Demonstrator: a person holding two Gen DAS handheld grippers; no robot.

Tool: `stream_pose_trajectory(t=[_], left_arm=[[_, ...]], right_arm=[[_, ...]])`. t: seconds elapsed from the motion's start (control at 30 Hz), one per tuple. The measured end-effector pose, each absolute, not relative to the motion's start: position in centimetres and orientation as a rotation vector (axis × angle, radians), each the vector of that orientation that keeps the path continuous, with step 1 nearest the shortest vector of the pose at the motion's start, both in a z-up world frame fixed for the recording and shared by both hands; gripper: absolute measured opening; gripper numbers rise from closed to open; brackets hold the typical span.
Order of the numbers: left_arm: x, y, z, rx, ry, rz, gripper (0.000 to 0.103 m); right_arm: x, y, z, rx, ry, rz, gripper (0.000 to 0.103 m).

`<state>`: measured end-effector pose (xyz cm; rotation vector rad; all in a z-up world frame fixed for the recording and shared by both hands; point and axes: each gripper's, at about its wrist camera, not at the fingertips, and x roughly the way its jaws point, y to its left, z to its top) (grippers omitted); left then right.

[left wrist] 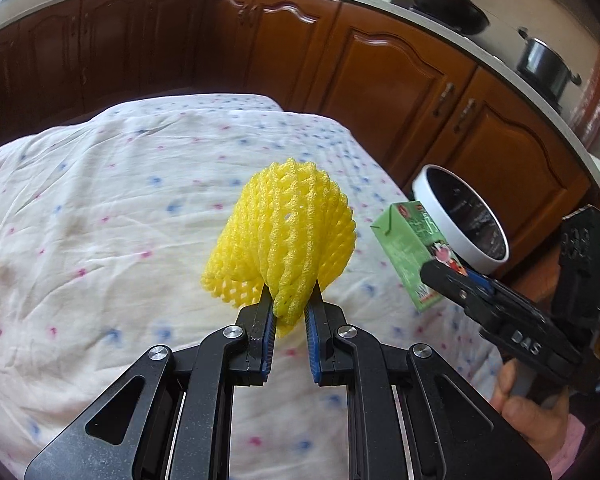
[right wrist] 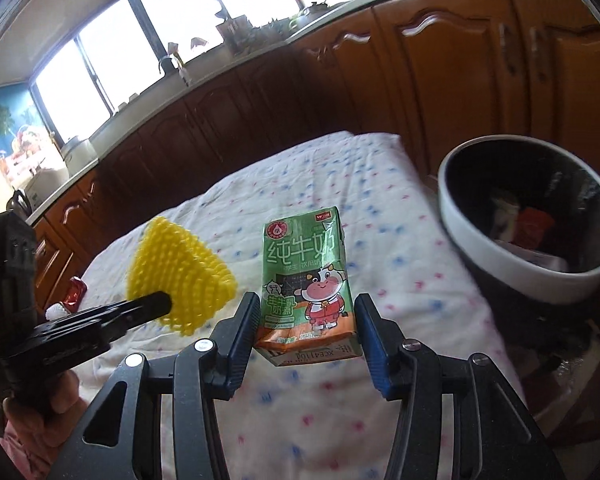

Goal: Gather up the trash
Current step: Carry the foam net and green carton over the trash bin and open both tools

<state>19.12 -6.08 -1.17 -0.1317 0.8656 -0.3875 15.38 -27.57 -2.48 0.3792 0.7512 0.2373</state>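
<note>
My left gripper (left wrist: 291,294) is shut on a yellow foam fruit net (left wrist: 288,236) and holds it above the cloth-covered table (left wrist: 100,208). The net also shows in the right wrist view (right wrist: 176,272), with the left gripper (right wrist: 156,304) at its base. My right gripper (right wrist: 306,308) is shut on a green milk carton (right wrist: 310,280) and holds it upright above the table (right wrist: 340,184). In the left wrist view the carton (left wrist: 406,248) and right gripper (left wrist: 452,276) are at the right. A black bin with a white rim (right wrist: 528,216) stands to the right, also visible in the left wrist view (left wrist: 460,216), with some trash inside.
Brown kitchen cabinets (left wrist: 380,80) run behind the table under a counter with a pan (left wrist: 448,4) and a pot (left wrist: 544,60). A small red wrapper (right wrist: 74,290) lies at the table's left edge in the right wrist view. The cloth is white with coloured dots.
</note>
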Motion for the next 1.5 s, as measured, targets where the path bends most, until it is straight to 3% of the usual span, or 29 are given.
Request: stream_pose_trajectory(t=[1.5], left_arm=[[19.9,-22.1,3.2,0.113,0.764,-0.583,0.012]], right_arm=[[10.9,-42.3,-0.1,0.459,0.605,-0.032,0.05]])
